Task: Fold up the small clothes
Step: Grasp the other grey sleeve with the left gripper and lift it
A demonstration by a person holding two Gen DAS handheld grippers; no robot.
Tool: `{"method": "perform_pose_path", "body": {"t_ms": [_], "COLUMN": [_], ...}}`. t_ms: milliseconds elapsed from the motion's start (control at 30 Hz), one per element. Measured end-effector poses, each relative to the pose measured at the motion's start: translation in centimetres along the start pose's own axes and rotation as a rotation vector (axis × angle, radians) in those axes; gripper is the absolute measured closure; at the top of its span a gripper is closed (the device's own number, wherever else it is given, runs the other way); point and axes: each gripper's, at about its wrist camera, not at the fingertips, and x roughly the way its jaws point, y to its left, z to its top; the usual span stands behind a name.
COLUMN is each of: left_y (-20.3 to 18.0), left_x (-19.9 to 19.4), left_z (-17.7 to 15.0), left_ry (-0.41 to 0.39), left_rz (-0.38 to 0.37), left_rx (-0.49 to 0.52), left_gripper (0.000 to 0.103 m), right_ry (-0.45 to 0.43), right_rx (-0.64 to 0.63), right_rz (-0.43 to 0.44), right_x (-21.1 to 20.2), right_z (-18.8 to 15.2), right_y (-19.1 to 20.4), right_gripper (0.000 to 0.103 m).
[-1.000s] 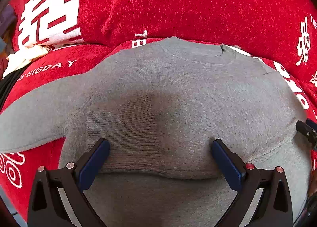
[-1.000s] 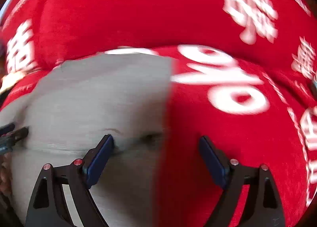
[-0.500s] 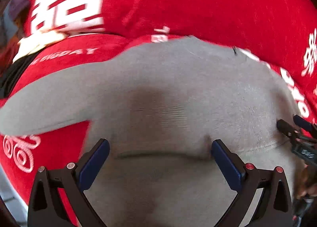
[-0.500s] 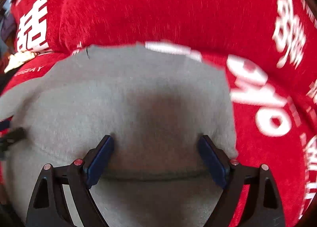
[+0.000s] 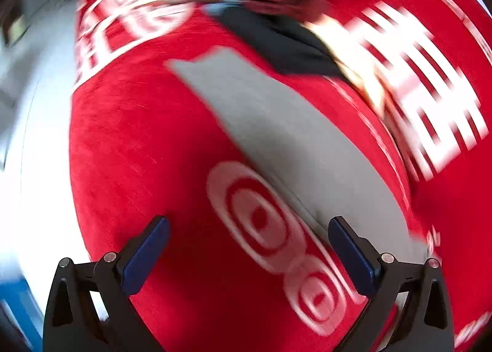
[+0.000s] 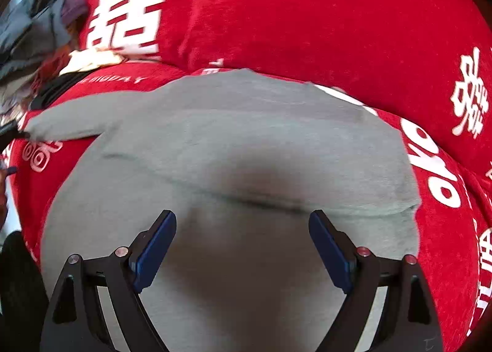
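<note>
Grey knit sweater (image 6: 246, 143), small and soft, lies spread on the red plush blanket with white lettering (image 6: 307, 13), directly ahead of and beneath your right tongs (image 6: 243, 247). A crease runs across its body just beyond those fingertips, so the lower part looks already turned up, though you cannot be sure from this angle. One sleeve (image 5: 276, 124) stretches out flat ahead of your left tongs (image 5: 249, 256), unfolded, its cuff at the far end. Judging by that, you are early to midway: the sleeve remains to be brought in, and the final folds come after. Both tongs stand wide apart with nothing between the blue pads. A dark garment (image 5: 276, 41) and other blurred clothes lie beyond the sleeve's cuff.
</note>
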Motion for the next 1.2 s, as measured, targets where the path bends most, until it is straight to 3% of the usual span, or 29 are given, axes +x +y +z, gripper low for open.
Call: {"method": "perform_pose_path", "body": {"t_ms": [67, 267, 300, 333, 367, 400, 567, 733, 900, 967, 1100, 1200], "left_y": [0.7, -0.7, -1.1, -1.3, -1.8, -1.7, 0.2, 0.2, -0.9, -1.5, -3.4, -5.1], "left_x": [0.5, 3.0, 3.2, 2.8, 2.8, 3.3, 2.6, 1.2, -0.9, -1.8, -3.2, -4.5], "left_z": [1.9, 6.4, 6.8, 6.8, 6.9, 7.0, 7.6, 7.6, 7.4, 7.2, 6.6, 6.0], "left_ry": [-0.046, -0.039, -0.038, -0.049, -0.055, -0.02, -0.01, -0.034, -0.074, -0.093, -0.142, -0.161], "left_rz": [-0.026, -0.036, -0.058, -0.066, -0.059, -0.076, -0.198, -0.237, -0.249, -0.238, -0.188, -0.167], "left_rx": [-0.042, -0.051, -0.027, -0.011, 0.021, 0.042, -0.014, 0.011, 0.06, 0.083, 0.161, 0.209], "left_gripper": [0.0, 0.001, 0.01, 0.026, 0.073, 0.087, 0.088, 0.089, 0.09, 0.09, 0.09, 0.09], "right_ry": [0.006, 0.024, 0.024, 0.024, 0.024, 0.024, 0.026, 0.066, 0.137, 0.147, 0.12, 0.095], "right_rx": [-0.034, -0.105, -0.114, -0.12, -0.126, -0.133, -0.179, -0.208, -0.221, -0.208, -0.328, -0.251], "right_rz": [-0.001, 0.001, 0.002, 0.004, 0.008, 0.014, 0.02, -0.016, -0.126, -0.094, -0.021, 0.04], "right_x": [-0.2, -0.3, -0.4, -0.5, -0.4, -0.3, 2.2, 8.5, 14.9, 16.3, 15.6, 13.5], "right_z": [-0.1, -0.1, 0.1, 0.3, 0.7, 1.4, 5.9, 11.2, 13.6, 13.7, 13.7, 14.1], "right_y": [1.6, 4.9, 5.4, 5.7, 6.0, 6.5, 9.1, 12.9, 16.2, 18.0, 22.1, 20.2], "right_gripper": [0.013, 0.013, 0.013, 0.013, 0.013, 0.013, 0.013, 0.013, 0.013, 0.013, 0.013, 0.013]}}
